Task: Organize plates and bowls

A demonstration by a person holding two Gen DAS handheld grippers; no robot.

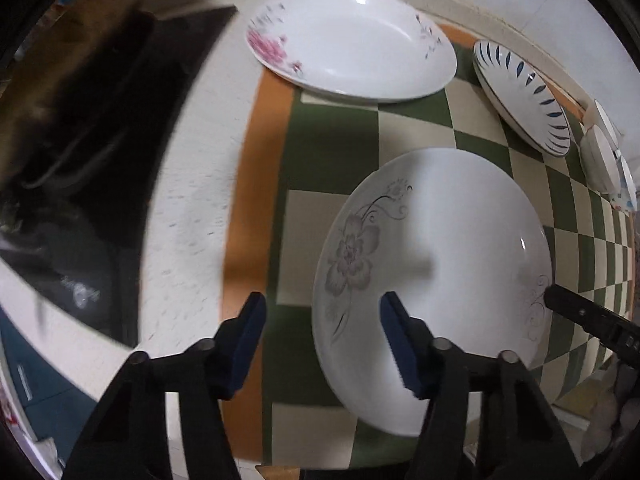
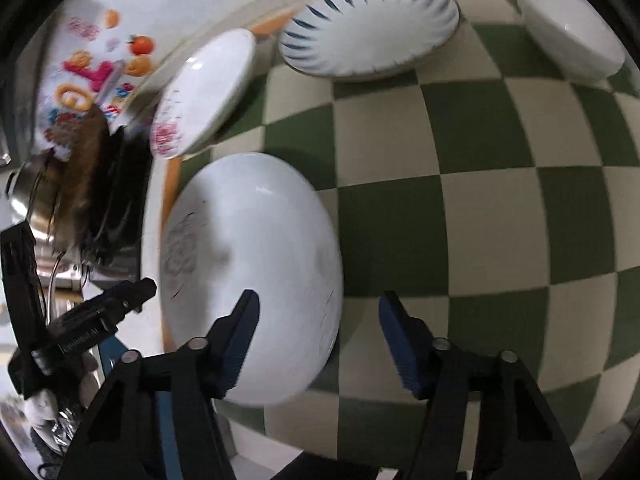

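Straddling opposite rims of the grey-flower plate on the checked mat, left gripper and right gripper stand apart, clamping nothing; uneven closing could tip it. Beyond lie the pink-flower plate and blue-striped plate.

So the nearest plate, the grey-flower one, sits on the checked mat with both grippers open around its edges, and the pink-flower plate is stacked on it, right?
Not stacked. The pink-flower plate lies apart, farther back, overlapping the mat's orange border, as the left wrist view shows. The rest holds: the grey-flower plate sits on the checked mat, with the left gripper and right gripper open at its edges.
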